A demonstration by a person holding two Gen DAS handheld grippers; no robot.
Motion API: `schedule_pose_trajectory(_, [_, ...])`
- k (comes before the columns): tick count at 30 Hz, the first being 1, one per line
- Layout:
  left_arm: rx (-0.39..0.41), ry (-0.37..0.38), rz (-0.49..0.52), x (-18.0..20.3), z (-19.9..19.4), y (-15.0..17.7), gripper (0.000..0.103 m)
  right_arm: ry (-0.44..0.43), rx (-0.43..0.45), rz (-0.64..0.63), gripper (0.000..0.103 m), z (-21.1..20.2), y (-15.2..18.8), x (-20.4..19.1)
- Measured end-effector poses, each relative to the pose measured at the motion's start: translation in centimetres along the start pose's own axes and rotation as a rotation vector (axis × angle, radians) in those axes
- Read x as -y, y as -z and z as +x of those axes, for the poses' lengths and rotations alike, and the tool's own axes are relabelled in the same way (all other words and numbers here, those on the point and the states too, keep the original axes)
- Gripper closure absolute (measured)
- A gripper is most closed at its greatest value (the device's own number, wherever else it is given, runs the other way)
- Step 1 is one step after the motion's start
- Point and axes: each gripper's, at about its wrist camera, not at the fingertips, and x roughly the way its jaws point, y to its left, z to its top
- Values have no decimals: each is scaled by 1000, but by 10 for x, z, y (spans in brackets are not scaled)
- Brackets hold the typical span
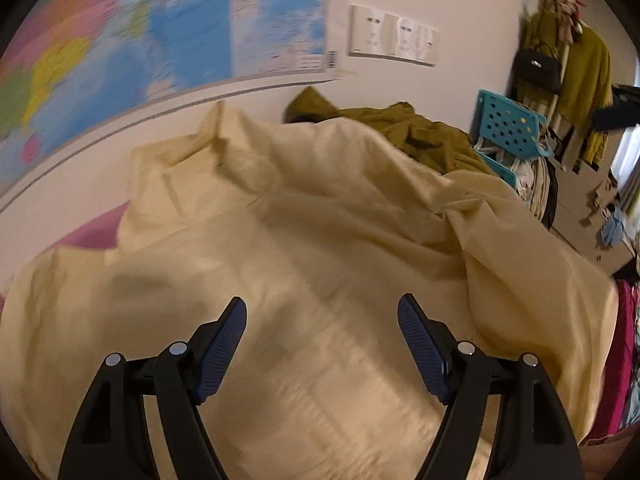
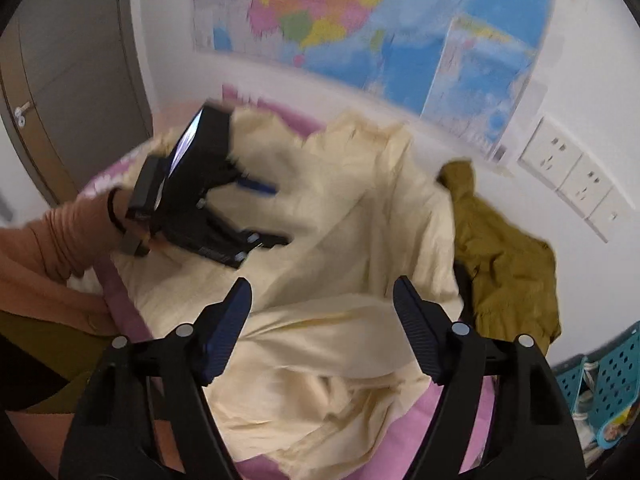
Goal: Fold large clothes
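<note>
A big cream garment [image 1: 304, 248] lies rumpled over the pink bed [image 2: 120, 296], with an olive jacket [image 2: 504, 264] bunched at its far right by the wall. It looks thin, soft and light, so it should drape and slide rather than hold a crease; the collar edge or a hem corner seems the best place to pinch. The left claw [image 1: 322, 312] hovers over the middle, its fingers apart and empty. The right claw [image 2: 322, 292] is also spread wide above the near folds, gripping nothing.
</note>
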Motion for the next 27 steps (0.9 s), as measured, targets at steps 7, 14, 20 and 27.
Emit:
schedule_pose_trajectory(7, [23,226,-5,11,-44,27,25,-22,10,455,47,38,68,104])
schedule_pose_trajectory(14, [-81,515,147,104,-35,46,10,-210,35,868,36,118,109,188])
schedule_pose_trajectory(20, [-309,562,74,110,17,53,85,-265,81,803,98,123,79,189])
schedule_pose_trajectory(27, [-165,350,8,20,-21,19,96,-70,261,720,100,42,38,199])
